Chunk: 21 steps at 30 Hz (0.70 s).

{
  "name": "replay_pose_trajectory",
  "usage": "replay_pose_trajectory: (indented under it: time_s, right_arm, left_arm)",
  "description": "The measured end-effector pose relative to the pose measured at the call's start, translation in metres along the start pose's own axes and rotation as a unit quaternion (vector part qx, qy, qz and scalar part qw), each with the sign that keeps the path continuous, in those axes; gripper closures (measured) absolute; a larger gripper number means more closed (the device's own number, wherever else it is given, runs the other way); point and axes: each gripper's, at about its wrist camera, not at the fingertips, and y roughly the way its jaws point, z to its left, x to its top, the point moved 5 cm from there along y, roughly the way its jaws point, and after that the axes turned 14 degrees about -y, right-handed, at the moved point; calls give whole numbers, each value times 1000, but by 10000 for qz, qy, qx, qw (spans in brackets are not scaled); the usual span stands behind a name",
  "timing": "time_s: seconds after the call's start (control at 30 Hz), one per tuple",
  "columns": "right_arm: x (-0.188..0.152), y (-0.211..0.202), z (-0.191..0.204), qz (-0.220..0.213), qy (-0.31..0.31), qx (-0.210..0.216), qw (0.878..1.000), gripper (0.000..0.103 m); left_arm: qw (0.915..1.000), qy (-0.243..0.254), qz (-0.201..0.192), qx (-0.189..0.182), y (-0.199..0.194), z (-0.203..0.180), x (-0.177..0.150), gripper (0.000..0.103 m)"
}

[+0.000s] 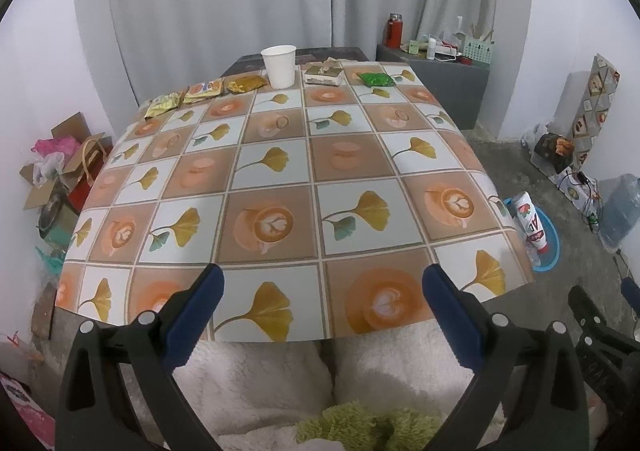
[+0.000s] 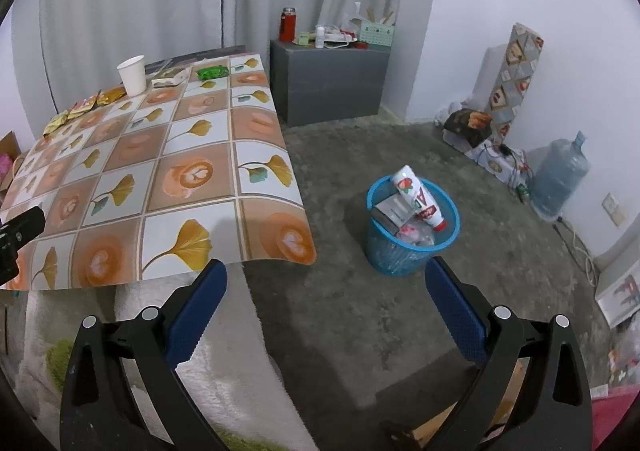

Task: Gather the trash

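Along the table's far edge lie several snack wrappers: yellow-green [image 1: 161,105], orange [image 1: 204,89], gold [image 1: 245,84] and green [image 1: 375,79] [image 2: 213,71]. A white paper cup [image 1: 279,66] [image 2: 133,75] and a small crumpled box [image 1: 323,74] [image 2: 171,79] stand between them. A blue mesh trash basket [image 2: 412,227] [image 1: 550,247] on the floor to the table's right holds a white bottle [image 2: 418,197] and other trash. My left gripper [image 1: 322,283] is open and empty over the near table edge. My right gripper [image 2: 326,279] is open and empty above the floor, near the basket.
The patterned table [image 1: 280,187] [image 2: 160,179] fills the middle. A grey cabinet [image 2: 330,79] with a red flask stands behind it. A water jug [image 2: 560,175] and boxes line the right wall. Cardboard boxes and bags [image 1: 60,175] sit left of the table. White fleece covers the lap below.
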Motion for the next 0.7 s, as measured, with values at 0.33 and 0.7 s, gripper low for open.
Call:
replay_pose_trajectory:
  time_s: [0.33, 0.7]
  right_arm:
    - [2, -2, -4, -30, 5, -40, 10000, 8]
    - [5, -2, -15, -37, 100, -210, 9997, 8]
  left_arm:
    - [9998, 20, 151, -86, 5, -3, -6, 6]
    - [9999, -80, 74, -35, 3, 2, 2, 6]
